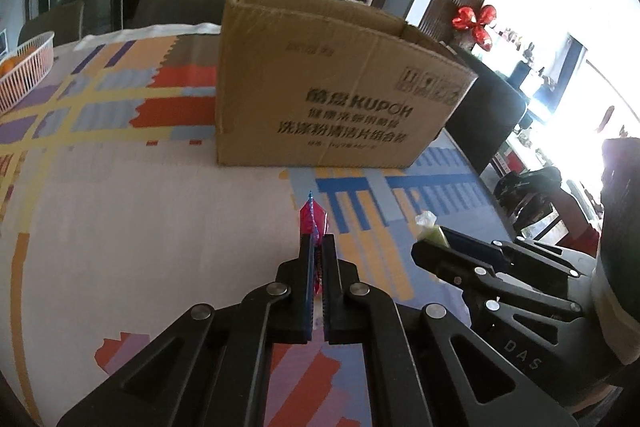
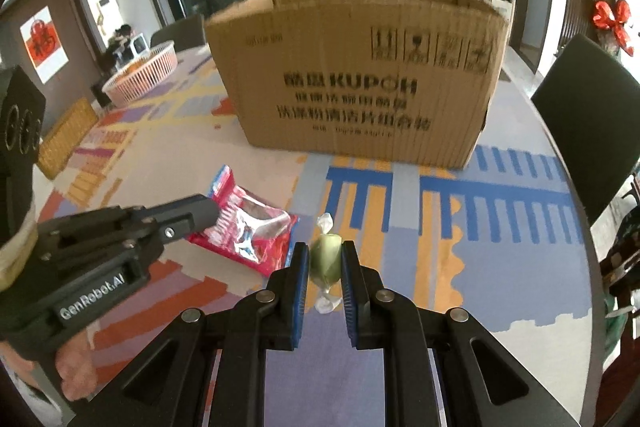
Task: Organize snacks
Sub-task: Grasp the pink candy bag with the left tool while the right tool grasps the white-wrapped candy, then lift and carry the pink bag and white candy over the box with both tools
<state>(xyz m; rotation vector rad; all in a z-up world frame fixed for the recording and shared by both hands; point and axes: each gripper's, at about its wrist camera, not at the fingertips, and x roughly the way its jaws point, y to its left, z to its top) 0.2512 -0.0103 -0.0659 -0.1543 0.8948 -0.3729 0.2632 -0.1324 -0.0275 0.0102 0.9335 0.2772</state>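
Note:
My left gripper (image 1: pixel 318 241) is shut on a red snack packet (image 1: pixel 314 219), seen edge-on, held above the table; the packet also shows flat in the right wrist view (image 2: pixel 248 227), with the left gripper (image 2: pixel 208 213) on it. My right gripper (image 2: pixel 325 251) is shut on a green wrapped candy (image 2: pixel 326 259); it also shows in the left wrist view (image 1: pixel 434 241) with the candy (image 1: pixel 430 229) in it. An open cardboard box (image 1: pixel 332 87) (image 2: pixel 360 75) stands on the table beyond both grippers.
The table has a colourful patterned cloth (image 1: pixel 120 187) (image 2: pixel 480 227). A white wire basket with orange fruit (image 1: pixel 24 71) (image 2: pixel 142 73) sits at the far left. A dark chair (image 2: pixel 592 115) (image 1: pixel 486 111) stands by the table's right edge.

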